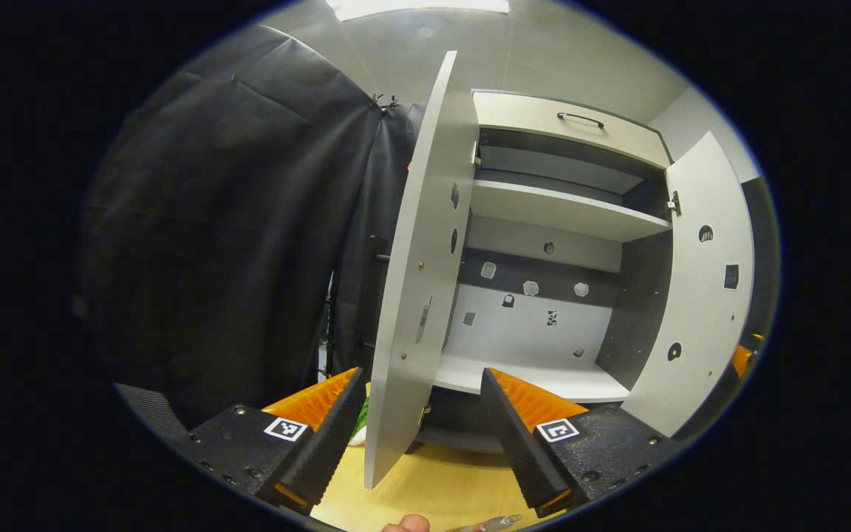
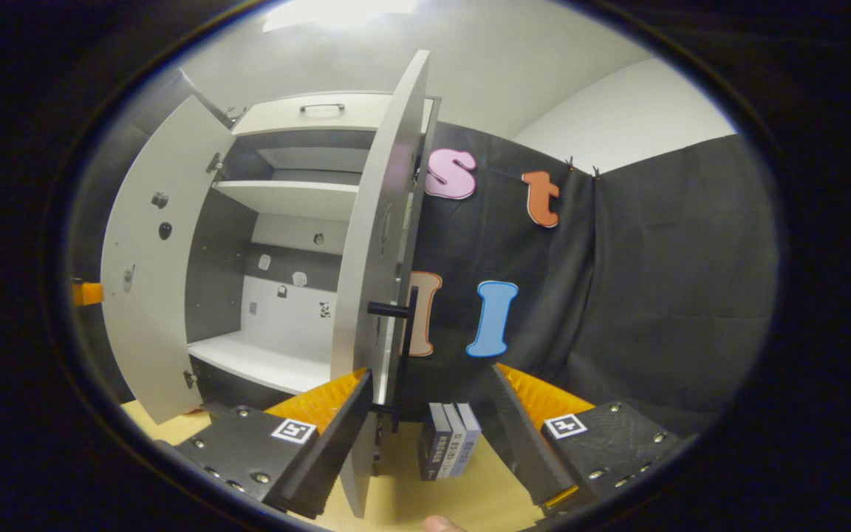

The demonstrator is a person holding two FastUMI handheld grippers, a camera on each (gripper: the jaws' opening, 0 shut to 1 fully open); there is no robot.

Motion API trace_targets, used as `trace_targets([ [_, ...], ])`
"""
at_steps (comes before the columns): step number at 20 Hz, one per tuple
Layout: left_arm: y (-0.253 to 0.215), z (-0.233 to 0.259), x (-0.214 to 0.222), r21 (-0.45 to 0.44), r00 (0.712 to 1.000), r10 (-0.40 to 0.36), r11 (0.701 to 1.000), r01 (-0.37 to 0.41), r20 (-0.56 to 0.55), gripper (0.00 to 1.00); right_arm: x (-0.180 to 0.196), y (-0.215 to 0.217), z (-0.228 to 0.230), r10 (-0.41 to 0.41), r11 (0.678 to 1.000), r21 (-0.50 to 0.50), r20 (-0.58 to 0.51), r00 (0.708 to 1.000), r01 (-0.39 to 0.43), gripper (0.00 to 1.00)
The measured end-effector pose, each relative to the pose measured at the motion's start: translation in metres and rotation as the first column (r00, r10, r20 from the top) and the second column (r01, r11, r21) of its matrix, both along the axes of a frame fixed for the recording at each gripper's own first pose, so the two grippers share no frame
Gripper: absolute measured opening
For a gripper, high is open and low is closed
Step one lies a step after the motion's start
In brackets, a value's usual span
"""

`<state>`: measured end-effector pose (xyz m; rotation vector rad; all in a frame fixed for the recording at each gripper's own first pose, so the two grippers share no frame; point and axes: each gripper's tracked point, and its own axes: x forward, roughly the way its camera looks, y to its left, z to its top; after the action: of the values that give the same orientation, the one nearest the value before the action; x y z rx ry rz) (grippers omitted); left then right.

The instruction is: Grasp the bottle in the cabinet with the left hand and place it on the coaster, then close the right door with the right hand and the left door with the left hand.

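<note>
The left gripper [image 1: 422, 425] and right gripper [image 2: 433, 428] are both gaping, gripping nothing, each straddling a door edge of the pale grey cabinet [image 1: 566, 214]. I cannot see the bottle; a careless push risks jamming fingers against doors.

L gripper [image 1: 419, 436]: two wedge-shaped fingers w/ ribbed inner faces, each on a textured black block w/ sunk screws and a square black-and-white marker tag on top. R gripper [image 2: 433, 436]: same build, same tags, screws along block edges. Fingertip [image 1: 407, 524] of person at bottom edge.
</note>
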<state>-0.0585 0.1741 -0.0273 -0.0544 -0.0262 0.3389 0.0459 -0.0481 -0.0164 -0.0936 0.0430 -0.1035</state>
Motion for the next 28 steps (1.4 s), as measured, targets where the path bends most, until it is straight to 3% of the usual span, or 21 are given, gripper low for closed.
trace_targets([
  [3, 0.001, 0.001, -0.006, 0.001, 1.000, 0.008, 1.000, -0.008, -0.001, 0.97, 0.002, 0.016, 0.000, 0.034, 0.999, 0.004, 0.001, 0.999, -0.034, 0.97],
  [5, 0.005, 0.000, -0.011, 0.005, 1.000, 0.021, 1.000, -0.021, -0.002, 0.97, 0.005, 0.028, 0.000, 0.062, 0.998, 0.004, 0.003, 0.998, -0.062, 0.93],
  [6, 0.007, 0.000, -0.014, 0.009, 1.000, 0.029, 1.000, -0.029, -0.004, 0.97, 0.007, 0.034, 0.001, 0.077, 0.997, 0.006, 0.003, 0.997, -0.077, 0.97],
  [7, 0.010, 0.000, -0.015, 0.013, 0.999, 0.039, 0.999, -0.039, -0.004, 0.93, 0.009, 0.041, 0.000, 0.090, 0.996, 0.008, 0.003, 0.996, -0.090, 0.97],
  [8, 0.013, 0.000, -0.018, 0.017, 0.999, 0.048, 0.999, -0.048, -0.004, 0.97, 0.011, 0.046, 0.000, 0.104, 0.995, 0.009, 0.001, 0.995, -0.104, 0.93],
  [15, 0.031, -0.005, -0.043, 0.009, 0.993, 0.116, 0.993, -0.116, -0.004, 0.97, 0.021, 0.080, 0.000, 0.174, 0.985, 0.002, -0.002, 0.985, -0.174, 0.97],
  [16, 0.034, -0.006, -0.046, 0.003, 0.992, 0.123, 0.992, -0.123, -0.005, 0.97, 0.024, 0.084, 0.000, 0.183, 0.983, 0.002, -0.002, 0.983, -0.183, 0.93],
  [28, 0.053, -0.014, -0.059, -0.030, 0.987, 0.161, 0.986, -0.161, -0.009, 0.93, 0.050, 0.115, -0.010, 0.253, 0.967, 0.020, -0.024, 0.967, -0.253, 0.97],
])
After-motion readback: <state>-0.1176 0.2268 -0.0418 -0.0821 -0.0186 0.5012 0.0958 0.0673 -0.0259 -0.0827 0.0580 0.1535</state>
